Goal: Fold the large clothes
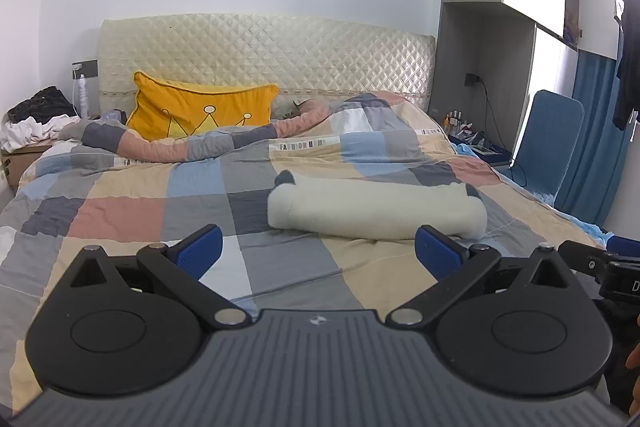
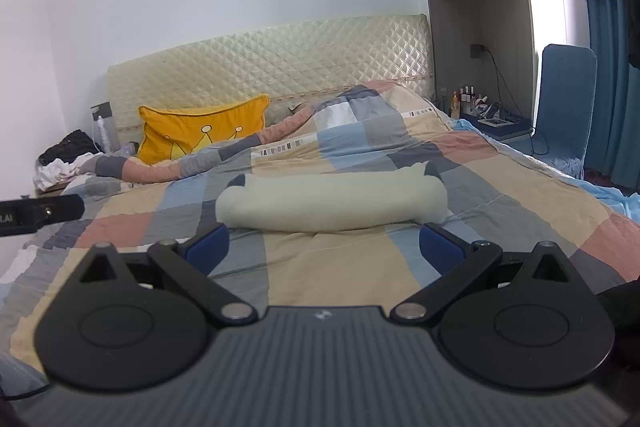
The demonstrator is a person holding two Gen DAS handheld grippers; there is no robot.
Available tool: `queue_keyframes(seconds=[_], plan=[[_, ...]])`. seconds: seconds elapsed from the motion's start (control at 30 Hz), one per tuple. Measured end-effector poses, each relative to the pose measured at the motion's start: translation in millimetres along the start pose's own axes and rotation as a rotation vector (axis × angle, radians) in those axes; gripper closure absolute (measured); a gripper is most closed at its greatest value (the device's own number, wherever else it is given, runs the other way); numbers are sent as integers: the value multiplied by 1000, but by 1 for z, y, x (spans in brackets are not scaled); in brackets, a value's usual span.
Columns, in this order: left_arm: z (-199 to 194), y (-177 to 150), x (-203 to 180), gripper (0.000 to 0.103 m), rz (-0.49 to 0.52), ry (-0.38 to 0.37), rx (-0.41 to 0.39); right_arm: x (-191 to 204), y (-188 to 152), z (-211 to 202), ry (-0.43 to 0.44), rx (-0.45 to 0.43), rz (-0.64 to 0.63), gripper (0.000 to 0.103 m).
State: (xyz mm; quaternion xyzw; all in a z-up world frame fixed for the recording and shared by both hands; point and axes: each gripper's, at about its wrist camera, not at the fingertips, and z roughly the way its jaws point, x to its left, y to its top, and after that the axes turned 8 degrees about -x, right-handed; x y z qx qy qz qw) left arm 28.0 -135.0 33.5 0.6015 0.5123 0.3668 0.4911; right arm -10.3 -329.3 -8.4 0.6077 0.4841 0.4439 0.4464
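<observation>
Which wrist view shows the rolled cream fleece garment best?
Right wrist: the rolled cream fleece garment lies centred ahead, whole, between the open right gripper fingers. Left wrist shows it whole too, but off right of centre.

Bed (patchwork quilt) bears cream rolled garment, yellow pillow.

Yellow cushion against quilted headboard

Left gripper was held level, its two blue-padded fingers spread wide with nothing between them. Right gripper took the same pose, jaws fully apart, blue pads facing inward and empty. Each device appeared at the other's side. Part of a hand showed at the left view's lower right edge.
</observation>
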Motion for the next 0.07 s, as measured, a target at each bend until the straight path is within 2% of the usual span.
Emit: queue_keyframes(seconds=[0.07], plan=[[0,0,0,0,-1,4,-2,0,0,0,-1,-1,-3,0]])
